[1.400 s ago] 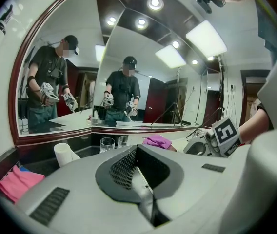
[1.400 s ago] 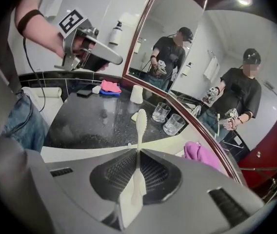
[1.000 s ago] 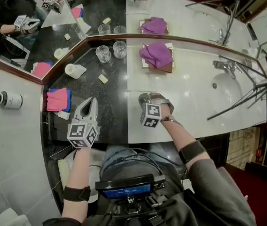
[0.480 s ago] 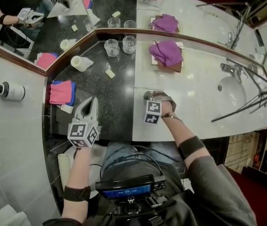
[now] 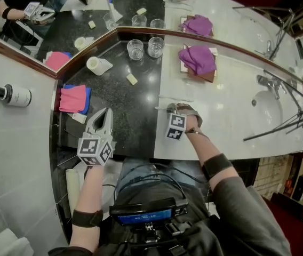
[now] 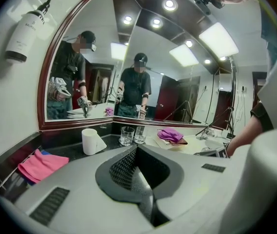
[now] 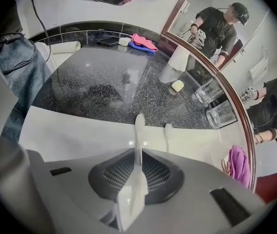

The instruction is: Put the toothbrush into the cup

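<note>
Toothbrush (image 7: 135, 182) between right gripper's (image 7: 138, 152) just-opening jaws, plain only in right gripper view; left gripper (image 6: 137, 150) clenched, empty.

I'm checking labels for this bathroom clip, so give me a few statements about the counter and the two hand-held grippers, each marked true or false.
1. Two clear glasses stand on the black counter near the mirror. True.
2. The purple cloth lies in the sink. False: it lies on a brown board on the white counter.
3. The left hand-held gripper has its jaws together, with nothing between them. True.
4. The right hand-held gripper has nothing between its jaws. False: a white toothbrush lies between them, unpressed, and they have just been opening.
</note>
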The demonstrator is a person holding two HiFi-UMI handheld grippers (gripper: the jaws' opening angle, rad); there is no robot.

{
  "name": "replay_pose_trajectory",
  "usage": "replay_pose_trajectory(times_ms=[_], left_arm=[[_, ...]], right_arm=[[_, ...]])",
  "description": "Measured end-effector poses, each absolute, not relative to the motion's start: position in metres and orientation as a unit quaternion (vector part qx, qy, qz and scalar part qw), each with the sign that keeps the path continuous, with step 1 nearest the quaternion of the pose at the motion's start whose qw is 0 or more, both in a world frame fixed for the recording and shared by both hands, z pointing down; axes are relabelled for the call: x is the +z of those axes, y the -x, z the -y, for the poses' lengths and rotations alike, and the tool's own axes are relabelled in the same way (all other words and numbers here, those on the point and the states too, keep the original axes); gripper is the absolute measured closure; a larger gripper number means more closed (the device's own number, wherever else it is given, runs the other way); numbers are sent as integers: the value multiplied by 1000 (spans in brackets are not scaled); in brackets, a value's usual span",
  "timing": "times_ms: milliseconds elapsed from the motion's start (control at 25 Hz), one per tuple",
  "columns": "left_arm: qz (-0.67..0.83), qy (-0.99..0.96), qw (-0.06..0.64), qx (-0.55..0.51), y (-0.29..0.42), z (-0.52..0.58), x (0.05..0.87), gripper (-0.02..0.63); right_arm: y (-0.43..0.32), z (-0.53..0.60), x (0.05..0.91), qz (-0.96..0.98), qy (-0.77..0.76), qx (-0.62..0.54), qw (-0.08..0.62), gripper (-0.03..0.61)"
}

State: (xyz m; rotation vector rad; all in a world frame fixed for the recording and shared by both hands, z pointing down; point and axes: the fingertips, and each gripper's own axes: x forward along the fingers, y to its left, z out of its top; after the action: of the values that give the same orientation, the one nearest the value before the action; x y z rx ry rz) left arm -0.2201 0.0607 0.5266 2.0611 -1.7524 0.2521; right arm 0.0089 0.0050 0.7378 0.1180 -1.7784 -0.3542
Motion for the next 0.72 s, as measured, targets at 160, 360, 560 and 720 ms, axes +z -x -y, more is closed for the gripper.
replay_pose_trajectory(times_ms=[160,360,560,720], left_arm=[[632,-739,214,90,223,-64,530,612],[632,-740,214,86,222,-64,529,612],[630,-742,213,86,219,-62,529,612],[625,-748,208,82,213,-57,524,612]], right_arm=[[-9,-4,736,775,-54,-150,612,478],[-8,-4,732,779,-57,-149,607,474],[-7,2,717,793,-76,-138,589,474],[-9,19,686,814,-124,-117,556,474]])
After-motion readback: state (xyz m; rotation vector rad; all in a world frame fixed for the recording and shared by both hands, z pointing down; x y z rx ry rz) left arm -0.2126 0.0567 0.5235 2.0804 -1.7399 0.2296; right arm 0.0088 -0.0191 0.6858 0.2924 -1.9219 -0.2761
